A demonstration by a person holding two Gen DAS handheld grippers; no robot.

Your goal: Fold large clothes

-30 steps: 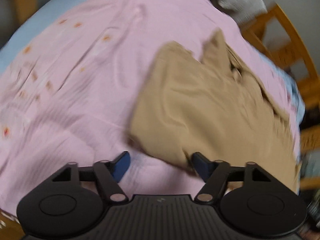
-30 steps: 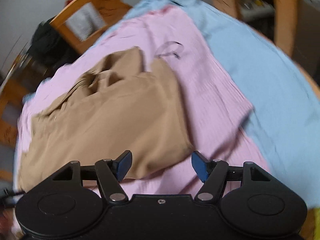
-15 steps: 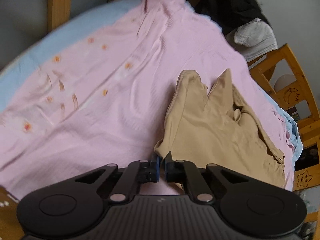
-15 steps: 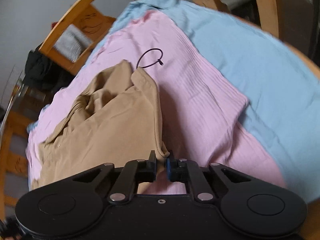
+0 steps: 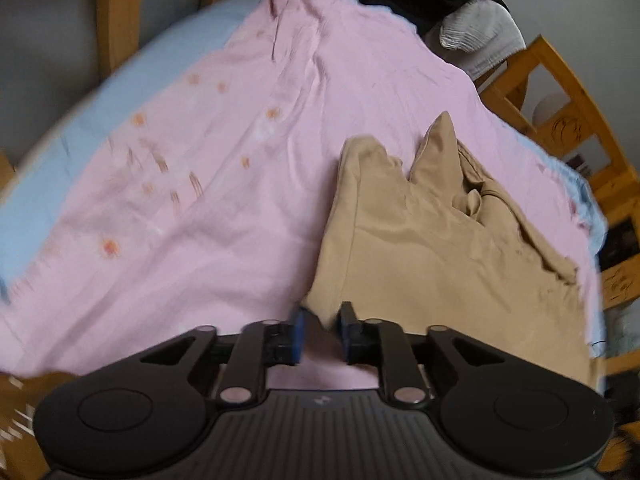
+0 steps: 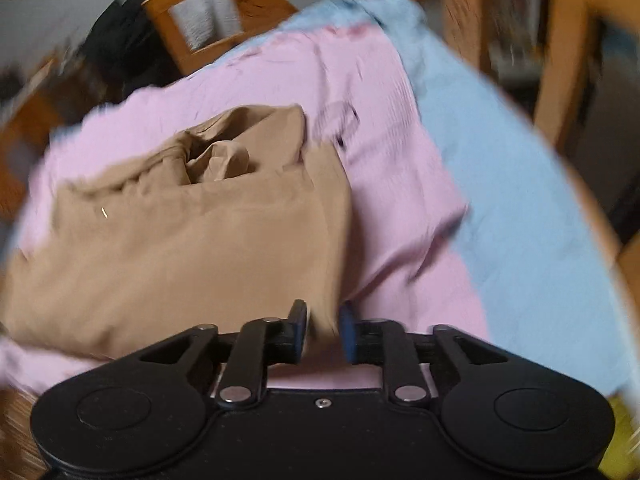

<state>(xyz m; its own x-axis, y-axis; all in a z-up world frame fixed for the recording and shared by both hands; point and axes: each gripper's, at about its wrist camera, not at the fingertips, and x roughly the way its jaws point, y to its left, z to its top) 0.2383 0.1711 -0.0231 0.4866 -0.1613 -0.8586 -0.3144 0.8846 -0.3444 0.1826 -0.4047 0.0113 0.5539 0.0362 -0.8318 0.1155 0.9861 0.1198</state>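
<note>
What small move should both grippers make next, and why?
Probably close again on the garment corners. The left gripper and right gripper each stand slightly open around a near corner, and the cloth lies crumpled at its far end, not yet folded.

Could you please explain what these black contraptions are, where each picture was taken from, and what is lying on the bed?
These are not robot arms: a person holds a black two-finger gripper in each hand, and a fisheye camera on each looks forward along its fingers. One picture is from the left gripper, the other from the right gripper. On the surface lies a pink ribbed blanket over a light blue sheet, and on the blanket a tan, loosely folded garment. A near corner of it sits between each gripper's blue-padded fingers, which stand slightly apart, so neither looks firmly clamped. Around the bed you can see a wooden frame, and at its far end dark and grey clothes.
</note>
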